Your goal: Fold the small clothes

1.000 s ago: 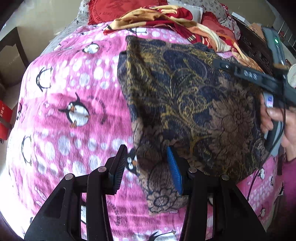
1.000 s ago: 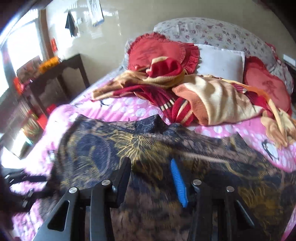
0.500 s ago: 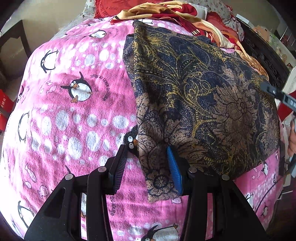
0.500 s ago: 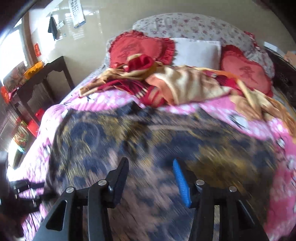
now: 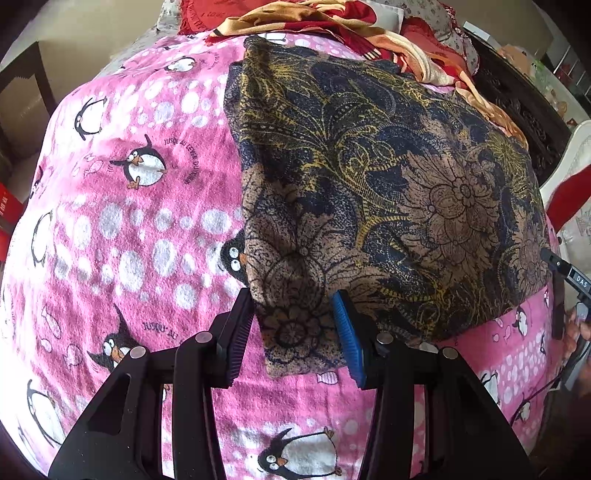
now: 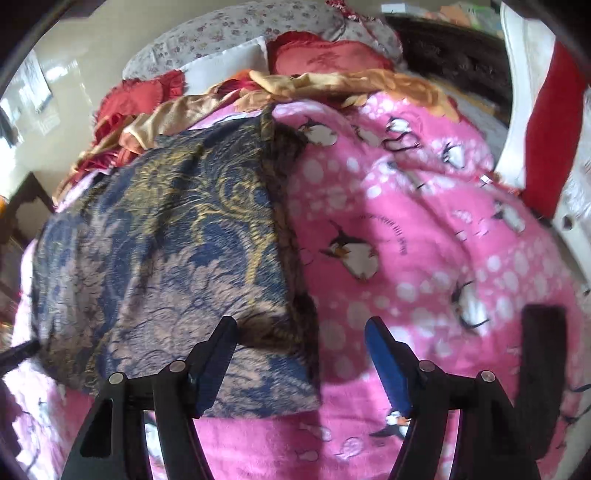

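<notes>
Bright daylight; fisheye-warped edges; right view motion-blurred

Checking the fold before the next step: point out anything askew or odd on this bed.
The dark floral garment is folded unevenly: one narrow corner flap sticks out past the near edge, between the fingers of the open left claw. Beyond it, a heap of red and tan clothes lies crumpled on the pink penguin blanket.

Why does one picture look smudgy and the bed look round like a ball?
Right wrist view: motion-smeared, so the penguin blanket and dark floral garment look soft. Left wrist view: sharp, garment crisp. Both: fisheye lenses bulge the bed and darken the corners.
</notes>
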The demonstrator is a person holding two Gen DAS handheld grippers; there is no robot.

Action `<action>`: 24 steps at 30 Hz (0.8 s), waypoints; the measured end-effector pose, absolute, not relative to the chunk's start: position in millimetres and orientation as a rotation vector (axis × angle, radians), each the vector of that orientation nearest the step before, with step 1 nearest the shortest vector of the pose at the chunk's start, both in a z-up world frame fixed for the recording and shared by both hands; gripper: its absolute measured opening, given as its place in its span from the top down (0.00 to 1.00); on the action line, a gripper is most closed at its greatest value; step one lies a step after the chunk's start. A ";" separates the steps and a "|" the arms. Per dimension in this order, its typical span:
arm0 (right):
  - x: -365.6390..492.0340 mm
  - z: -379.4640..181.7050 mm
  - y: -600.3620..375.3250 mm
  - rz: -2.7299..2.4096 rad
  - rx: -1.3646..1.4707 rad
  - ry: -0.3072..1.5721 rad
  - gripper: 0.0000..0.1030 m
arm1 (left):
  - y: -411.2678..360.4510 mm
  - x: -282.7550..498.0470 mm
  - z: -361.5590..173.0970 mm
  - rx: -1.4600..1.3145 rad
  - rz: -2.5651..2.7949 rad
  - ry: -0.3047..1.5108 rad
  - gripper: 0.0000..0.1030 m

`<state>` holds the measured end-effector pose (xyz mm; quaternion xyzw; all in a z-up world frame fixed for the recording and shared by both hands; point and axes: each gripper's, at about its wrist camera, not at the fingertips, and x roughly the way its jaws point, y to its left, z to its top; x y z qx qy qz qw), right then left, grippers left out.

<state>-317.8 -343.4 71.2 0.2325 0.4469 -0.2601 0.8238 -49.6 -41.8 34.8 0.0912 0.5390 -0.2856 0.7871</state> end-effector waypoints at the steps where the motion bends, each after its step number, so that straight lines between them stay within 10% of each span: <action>1: -318.9 71.2 -342.4 -0.528 0.506 0.941 0.42 | -43.2 -51.0 33.6 0.212 -0.610 1.162 0.57; 3: -314.8 68.2 -339.2 -0.482 0.499 0.956 0.89 | -44.4 -53.6 33.0 0.226 -0.605 1.164 0.57; 5: -315.9 69.7 -335.8 -0.478 0.464 0.964 0.96 | -43.9 -54.7 34.1 0.228 -0.608 1.164 0.57; 16: -316.4 70.4 -336.9 -0.586 0.355 1.054 0.95 | -41.1 -53.6 28.8 0.210 -0.589 1.163 0.57; 20: -308.1 100.1 -326.8 -0.603 0.358 0.955 0.65 | -42.2 -54.2 28.1 0.210 -0.593 1.155 0.57; 24: -271.6 111.0 -302.5 -0.467 0.390 0.897 0.65 | -41.4 -52.5 27.0 0.193 -0.597 1.158 0.56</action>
